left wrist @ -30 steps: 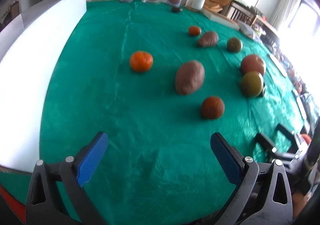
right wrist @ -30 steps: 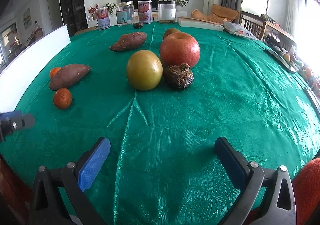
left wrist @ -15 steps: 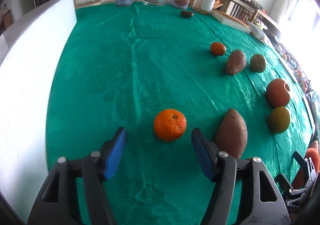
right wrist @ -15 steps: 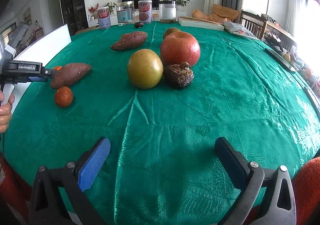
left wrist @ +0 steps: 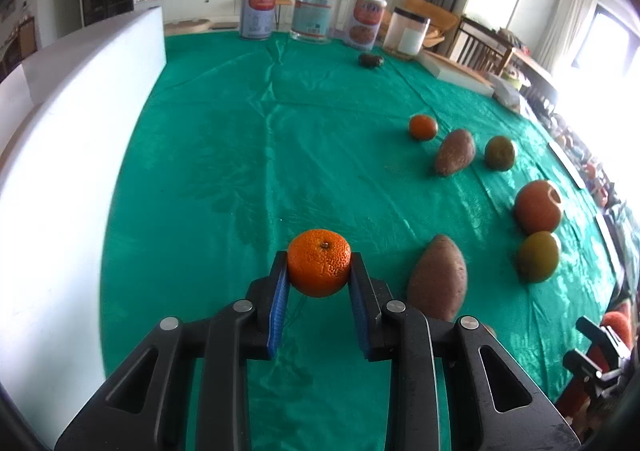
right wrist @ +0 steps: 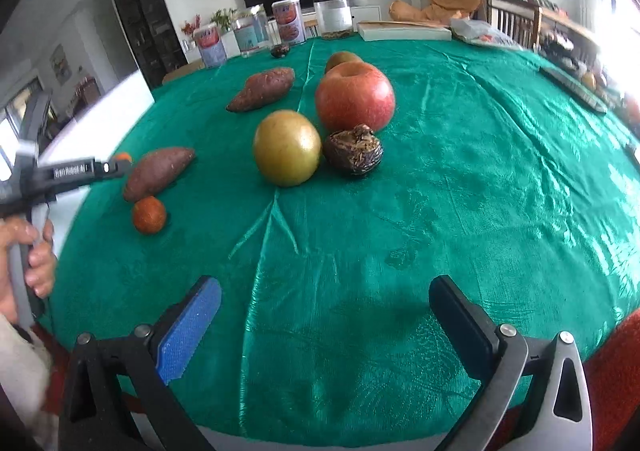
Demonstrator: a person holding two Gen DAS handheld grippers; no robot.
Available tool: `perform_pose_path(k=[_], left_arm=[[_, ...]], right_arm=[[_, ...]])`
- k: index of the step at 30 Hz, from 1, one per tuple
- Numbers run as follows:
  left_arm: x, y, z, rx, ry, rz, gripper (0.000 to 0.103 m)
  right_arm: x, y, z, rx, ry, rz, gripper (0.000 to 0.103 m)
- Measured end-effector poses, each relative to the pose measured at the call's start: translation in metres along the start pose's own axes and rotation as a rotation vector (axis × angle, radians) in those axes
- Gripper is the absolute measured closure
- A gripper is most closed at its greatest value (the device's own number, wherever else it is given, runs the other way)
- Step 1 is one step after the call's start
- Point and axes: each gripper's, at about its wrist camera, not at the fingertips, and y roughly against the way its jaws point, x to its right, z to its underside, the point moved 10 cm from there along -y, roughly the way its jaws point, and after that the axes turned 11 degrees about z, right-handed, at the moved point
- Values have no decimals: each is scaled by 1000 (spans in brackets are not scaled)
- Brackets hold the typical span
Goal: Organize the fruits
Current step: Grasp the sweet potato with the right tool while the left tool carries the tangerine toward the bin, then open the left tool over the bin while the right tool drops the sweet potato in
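An orange [left wrist: 319,261] sits on the green tablecloth [left wrist: 240,155] between the blue pads of my left gripper [left wrist: 319,271]. Its jaws are closing, and both pads press on the orange's sides. A sweet potato [left wrist: 438,283] lies just to its right. From the right wrist view the left gripper [right wrist: 116,165] shows at the far left, next to that sweet potato [right wrist: 160,173] and a small orange [right wrist: 149,214]. My right gripper [right wrist: 324,303] hangs open over bare cloth, short of a yellow-green fruit [right wrist: 287,147], a red apple [right wrist: 354,95] and a dark wrinkled fruit [right wrist: 353,149].
A white board [left wrist: 60,155] runs along the table's left side. Tins and jars [left wrist: 259,9] stand at the far edge, with a flat white box [left wrist: 460,73] to their right. A second sweet potato [right wrist: 262,89] and another orange [left wrist: 423,127] lie further back. A person's hand [right wrist: 36,251] grips the left handle.
My left gripper moved forward to the orange and closed from wide open onto it. My right gripper shifted a little and rolled, so its view of the table now tilts.
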Motion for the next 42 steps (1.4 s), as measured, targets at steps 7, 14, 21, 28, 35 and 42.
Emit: perform_pose_path(k=[7,14,21,28,35,42], left_arm=[[9,82,-15,106,46,50,75],[-20,168,-31,217,92,-13,74],[-91,212,-24,247,146,-176,74],[-152,234,-8,262,271,-231,74],[-201,239,-6,237,345,-329,74],[-205,213,17,141,344,-339,73]], right_arm=[[-106,8,-40,-111,201,-263,18],[-181,-78,-64,-448,222,-220,21],[-195,-117,-57,-601,171,-155,59],[-227,-83,-82,-562,117,-347,59],[-381,22,-85,-460,319,-659,59],[-479,18,-17,-380,592,-590,59]])
